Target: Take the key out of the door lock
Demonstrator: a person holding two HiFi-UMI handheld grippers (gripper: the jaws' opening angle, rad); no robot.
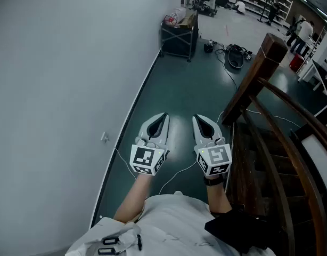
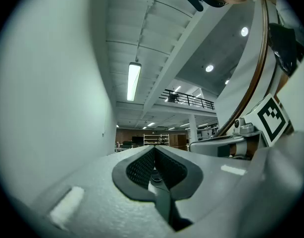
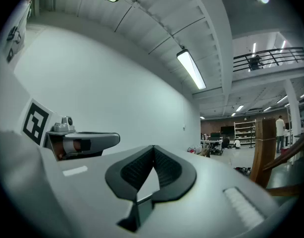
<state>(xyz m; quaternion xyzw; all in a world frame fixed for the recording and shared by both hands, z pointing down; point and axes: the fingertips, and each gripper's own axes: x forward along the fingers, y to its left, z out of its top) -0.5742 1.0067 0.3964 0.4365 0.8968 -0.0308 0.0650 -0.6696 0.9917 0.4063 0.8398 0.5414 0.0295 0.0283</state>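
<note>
No key, lock or door shows in any view. In the head view my left gripper [image 1: 163,115] and right gripper [image 1: 197,118] hang side by side above the dark green floor, both shut with nothing between the jaws. The left gripper view has its shut tips [image 2: 154,148] aimed down a long hall, and the right gripper [image 2: 226,145] shows beside them. In the right gripper view the shut tips [image 3: 153,148] face the same hall, with the left gripper [image 3: 82,142] at its left.
A plain white wall [image 1: 62,89] runs along the left. A dark wooden stair rail and post [image 1: 259,71] stands close on the right. A black cart [image 1: 178,33] and cables [image 1: 233,55] lie further down the floor. People stand far off.
</note>
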